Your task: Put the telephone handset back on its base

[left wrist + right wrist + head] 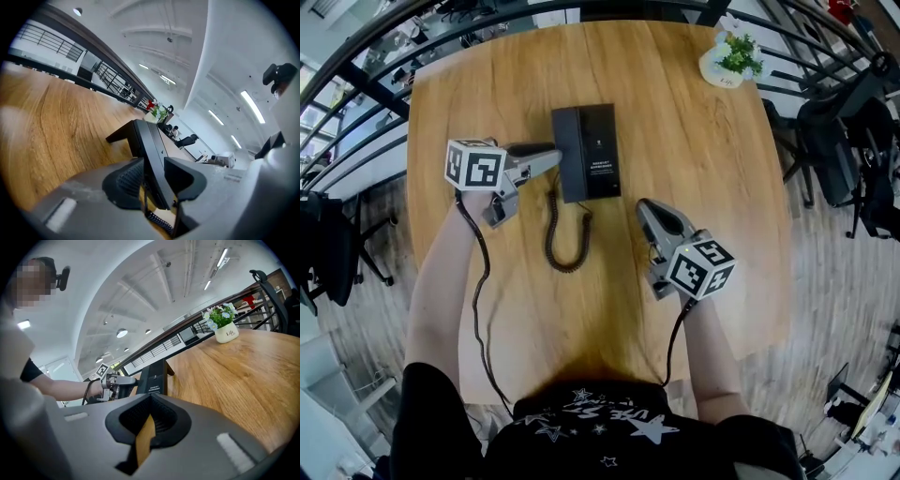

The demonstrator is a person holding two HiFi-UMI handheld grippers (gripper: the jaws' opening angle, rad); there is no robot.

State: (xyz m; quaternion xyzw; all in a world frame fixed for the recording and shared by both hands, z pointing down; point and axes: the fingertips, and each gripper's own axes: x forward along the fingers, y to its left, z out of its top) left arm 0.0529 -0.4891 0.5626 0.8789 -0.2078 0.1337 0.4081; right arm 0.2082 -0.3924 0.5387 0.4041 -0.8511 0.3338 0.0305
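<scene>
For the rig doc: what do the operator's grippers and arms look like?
Both the left gripper and right gripper are grey, tapering to black ribbed pads. Each carries a white cube with black square markers and trails a black cable along a bare forearm. The person wears a black short-sleeved T-shirt with white stars.

Phone base (600, 155) sits mid-counter (703, 281). Handset (567, 141) lies on base's left side, betw. jaws of left tongs (556, 157), which reach in from base's left. Coiled cord (563, 239) lies in front of base. Right tongs (649, 214) sit front-right of base. Potted plant (733, 58) is behind base, far-right corner.
</scene>
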